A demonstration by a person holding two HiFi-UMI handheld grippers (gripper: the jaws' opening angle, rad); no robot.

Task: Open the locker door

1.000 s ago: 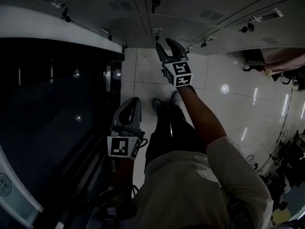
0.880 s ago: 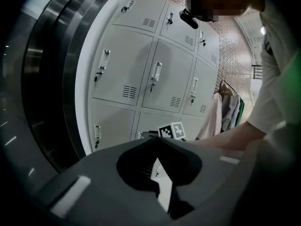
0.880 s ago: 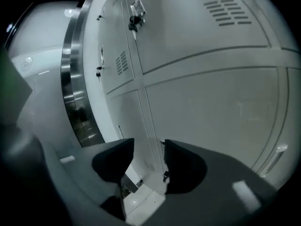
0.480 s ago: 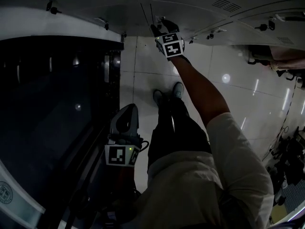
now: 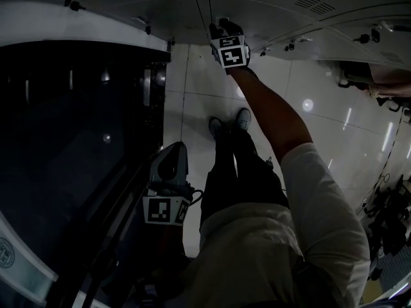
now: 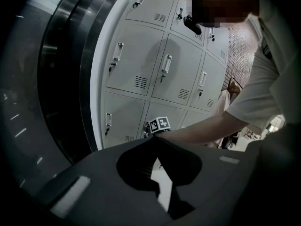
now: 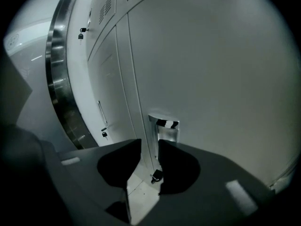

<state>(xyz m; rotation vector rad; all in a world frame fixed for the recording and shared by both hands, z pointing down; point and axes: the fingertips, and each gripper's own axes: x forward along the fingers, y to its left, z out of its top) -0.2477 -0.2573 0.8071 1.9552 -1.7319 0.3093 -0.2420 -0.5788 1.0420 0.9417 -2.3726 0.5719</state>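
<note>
Two grippers: left gripper [image 5: 177,146], right gripper [image 5: 222,24]; two shoes [image 5: 216,126]; one person [image 5: 270,236].

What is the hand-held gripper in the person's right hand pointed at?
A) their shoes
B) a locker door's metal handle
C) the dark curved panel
B: the metal handle stands between the jaws of the right hand-held gripper, which have just been closing.

Locker handle [image 7: 164,128] just before right claw [image 7: 150,141]
</note>
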